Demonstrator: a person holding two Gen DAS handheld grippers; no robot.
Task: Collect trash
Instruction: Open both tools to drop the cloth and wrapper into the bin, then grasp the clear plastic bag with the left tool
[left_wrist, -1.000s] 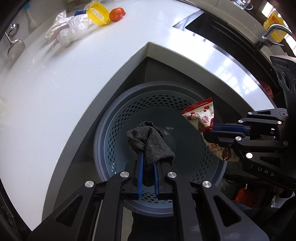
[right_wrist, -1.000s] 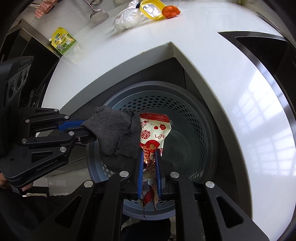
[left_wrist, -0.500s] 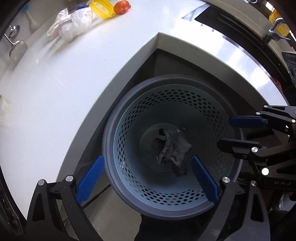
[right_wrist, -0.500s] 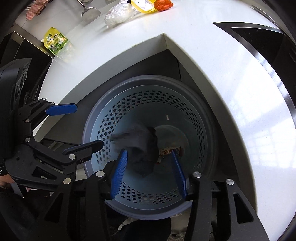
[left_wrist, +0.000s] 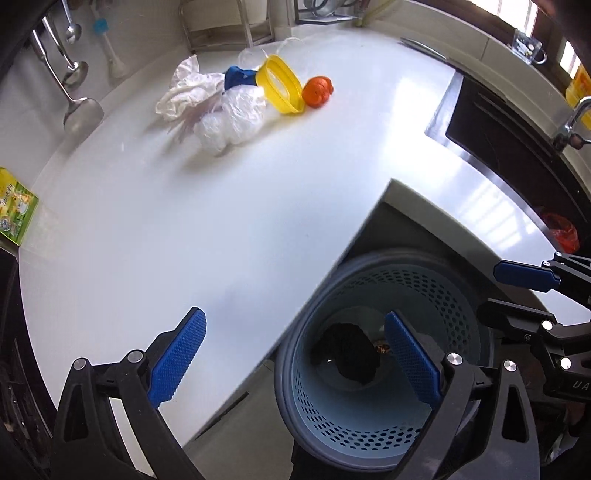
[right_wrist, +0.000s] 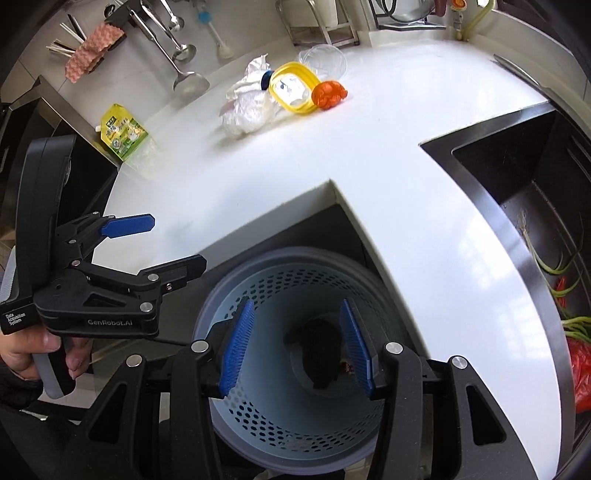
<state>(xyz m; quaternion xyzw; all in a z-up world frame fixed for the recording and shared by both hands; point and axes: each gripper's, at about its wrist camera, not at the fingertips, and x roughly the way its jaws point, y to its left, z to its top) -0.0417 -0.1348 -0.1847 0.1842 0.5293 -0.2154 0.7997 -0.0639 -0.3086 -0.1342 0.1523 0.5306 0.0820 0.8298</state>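
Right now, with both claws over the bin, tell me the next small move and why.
Probably swing the left claw toward the crumpled white plastic at the back of the counter. Both claws are open and empty, the right claw too, and the dark cloth already lies at the bottom of the bin, so that pile looks like the nearest trash left.

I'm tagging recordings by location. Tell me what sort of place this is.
Most likely a home kitchen: a white L-shaped countertop with an inset dark steel sink, metal ladles hanging on the wall, and a perforated blue-grey waste bin below.
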